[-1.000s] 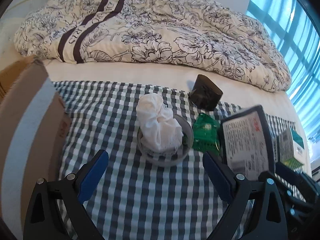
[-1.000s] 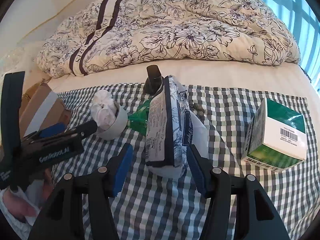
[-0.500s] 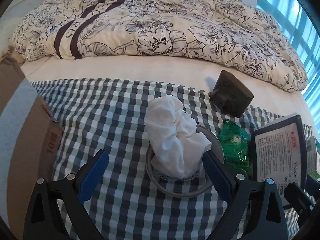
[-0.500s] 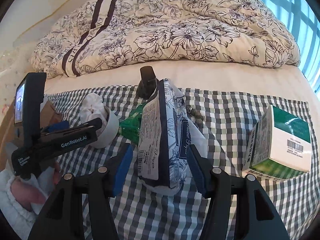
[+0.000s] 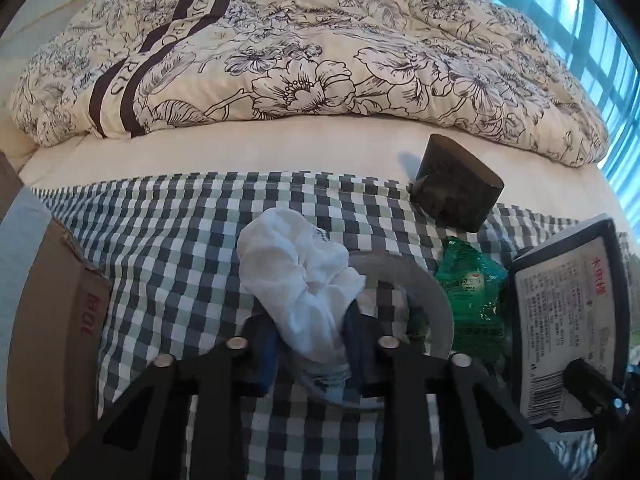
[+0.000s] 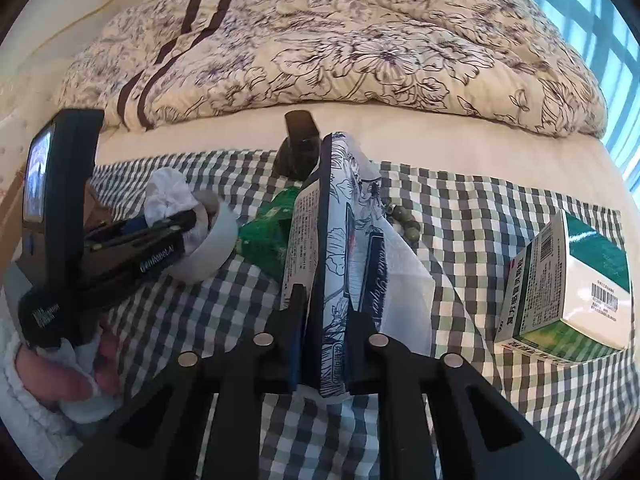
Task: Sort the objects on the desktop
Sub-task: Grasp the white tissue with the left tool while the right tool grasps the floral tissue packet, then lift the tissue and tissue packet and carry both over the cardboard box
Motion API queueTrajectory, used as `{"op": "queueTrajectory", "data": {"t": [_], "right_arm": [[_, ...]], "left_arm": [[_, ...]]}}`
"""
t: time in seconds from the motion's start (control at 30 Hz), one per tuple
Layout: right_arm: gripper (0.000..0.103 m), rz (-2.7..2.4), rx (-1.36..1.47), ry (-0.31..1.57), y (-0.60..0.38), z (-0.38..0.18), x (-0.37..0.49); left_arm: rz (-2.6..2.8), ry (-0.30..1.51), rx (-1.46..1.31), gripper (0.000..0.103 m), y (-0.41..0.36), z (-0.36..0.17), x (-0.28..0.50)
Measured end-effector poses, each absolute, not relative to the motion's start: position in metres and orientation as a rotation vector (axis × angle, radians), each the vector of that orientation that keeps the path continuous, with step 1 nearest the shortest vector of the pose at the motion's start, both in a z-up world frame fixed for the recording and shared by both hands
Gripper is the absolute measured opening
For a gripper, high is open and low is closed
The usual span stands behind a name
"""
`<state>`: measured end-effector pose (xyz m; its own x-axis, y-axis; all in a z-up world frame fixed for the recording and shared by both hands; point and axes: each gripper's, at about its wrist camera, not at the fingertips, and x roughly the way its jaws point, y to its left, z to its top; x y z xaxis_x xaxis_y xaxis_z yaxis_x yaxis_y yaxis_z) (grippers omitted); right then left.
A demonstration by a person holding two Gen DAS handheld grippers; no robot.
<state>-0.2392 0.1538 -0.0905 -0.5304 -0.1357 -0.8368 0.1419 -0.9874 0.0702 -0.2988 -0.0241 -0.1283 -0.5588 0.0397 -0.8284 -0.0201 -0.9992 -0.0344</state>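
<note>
A crumpled white cloth (image 5: 298,280) sits in a grey bowl (image 5: 428,292) on the checked cloth (image 5: 168,240). My left gripper (image 5: 312,340) is shut on the cloth's lower part, its blue pads pressing both sides. The same cloth (image 6: 166,196) and bowl (image 6: 212,248) appear at the left of the right wrist view, with the left gripper (image 6: 176,220) on them. My right gripper (image 6: 322,344) is shut on an upright tissue pack (image 6: 340,220) with a dark-blue floral print, a white tissue sticking out. The pack's label side (image 5: 568,320) shows in the left wrist view.
A green snack packet (image 5: 472,292) lies between bowl and tissue pack. A dark oval case (image 5: 456,188) stands at the cloth's far edge. A green-and-white medicine box (image 6: 568,288) lies right. Beads (image 6: 404,220) lie behind the pack. A cardboard box (image 5: 48,320) is left. A floral duvet (image 5: 320,60) lies behind.
Both grippers have shut: the left moved forward and closed on the white cloth in the bowl, the right closed on the tissue pack.
</note>
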Motion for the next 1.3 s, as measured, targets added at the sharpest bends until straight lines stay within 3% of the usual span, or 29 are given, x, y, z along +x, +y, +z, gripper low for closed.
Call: {"op": "queueTrajectory", "data": {"t": [1.3], "right_arm": [[0.011, -2.707, 1.137, 0.064, 0.126, 0.034, -0.097]], "left_arm": [[2.837, -0.131, -1.168, 0.022, -0.055, 0.028, -0.121]]}}
